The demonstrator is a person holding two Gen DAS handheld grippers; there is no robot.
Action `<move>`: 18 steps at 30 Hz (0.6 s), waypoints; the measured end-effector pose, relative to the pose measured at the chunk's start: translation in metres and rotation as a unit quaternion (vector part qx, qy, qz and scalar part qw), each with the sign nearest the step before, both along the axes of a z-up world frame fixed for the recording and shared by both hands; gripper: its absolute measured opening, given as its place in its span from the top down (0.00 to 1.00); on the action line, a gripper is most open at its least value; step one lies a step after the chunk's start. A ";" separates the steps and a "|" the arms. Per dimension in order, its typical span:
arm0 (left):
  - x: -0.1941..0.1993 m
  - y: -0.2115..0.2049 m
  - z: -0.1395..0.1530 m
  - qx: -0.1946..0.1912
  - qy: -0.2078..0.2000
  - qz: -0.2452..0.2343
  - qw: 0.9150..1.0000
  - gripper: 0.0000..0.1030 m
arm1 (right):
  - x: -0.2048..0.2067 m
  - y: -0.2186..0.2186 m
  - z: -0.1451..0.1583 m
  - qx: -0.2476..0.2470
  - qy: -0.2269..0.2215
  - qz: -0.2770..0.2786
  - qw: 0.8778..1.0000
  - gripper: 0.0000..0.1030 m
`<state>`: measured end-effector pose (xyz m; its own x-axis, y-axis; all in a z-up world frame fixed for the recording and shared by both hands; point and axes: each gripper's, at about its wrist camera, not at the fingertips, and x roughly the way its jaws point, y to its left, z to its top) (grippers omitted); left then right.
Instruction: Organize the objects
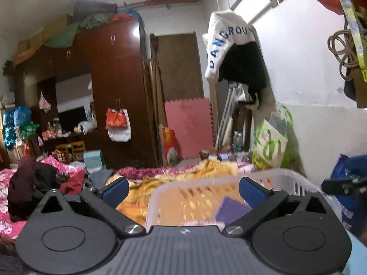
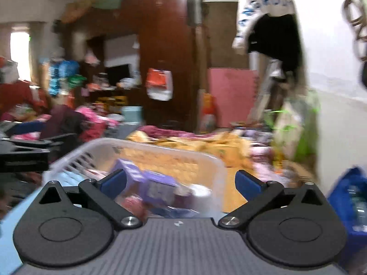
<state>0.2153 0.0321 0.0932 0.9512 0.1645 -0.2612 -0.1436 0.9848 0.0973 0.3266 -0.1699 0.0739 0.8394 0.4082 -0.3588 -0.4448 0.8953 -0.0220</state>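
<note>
Basket [image 2: 137,153] — purple boxes [image 2: 158,183] inside, tilted — blurred.

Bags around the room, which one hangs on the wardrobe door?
The orange and white bag, hanging from the wardrobe handle. The green-patterned bag leans against the wall, and the blue bag sits low at right.

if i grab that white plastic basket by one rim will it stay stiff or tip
The white basket has thin, slotted walls, so its rim would probably flex. The purple boxes sit bunched at one end, so it would likely tilt toward them.
</note>
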 end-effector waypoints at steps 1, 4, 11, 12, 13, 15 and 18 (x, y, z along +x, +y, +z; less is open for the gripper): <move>-0.002 0.003 0.000 -0.008 0.014 -0.001 1.000 0.00 | -0.007 -0.001 -0.001 -0.010 -0.012 -0.005 1.000 0.00; -0.010 0.007 -0.004 -0.023 0.043 -0.012 0.999 0.00 | -0.017 -0.004 0.000 -0.024 -0.011 0.006 1.000 0.00; -0.033 -0.001 -0.014 -0.019 0.051 -0.029 0.998 0.00 | -0.035 -0.008 -0.005 -0.016 -0.014 0.043 0.999 0.00; -0.034 -0.003 -0.015 -0.016 0.055 -0.029 0.998 0.00 | -0.038 -0.006 -0.007 -0.020 -0.019 0.044 0.999 0.00; -0.035 -0.005 -0.017 -0.015 0.057 -0.030 0.998 0.00 | -0.039 -0.004 -0.008 -0.023 -0.023 0.043 0.999 0.00; -0.038 -0.009 -0.018 -0.015 0.057 -0.038 0.998 0.00 | -0.041 -0.002 -0.009 -0.024 -0.024 0.047 0.998 0.00; -0.040 -0.016 -0.020 -0.016 0.059 -0.048 0.997 0.00 | -0.041 -0.001 -0.010 -0.023 -0.023 0.056 0.998 0.00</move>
<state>0.1753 0.0163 0.0732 0.9249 0.0632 -0.3750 -0.0372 0.9964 0.0762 0.2854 -0.1710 0.0634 0.8060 0.4837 -0.3410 -0.5391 0.8379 -0.0856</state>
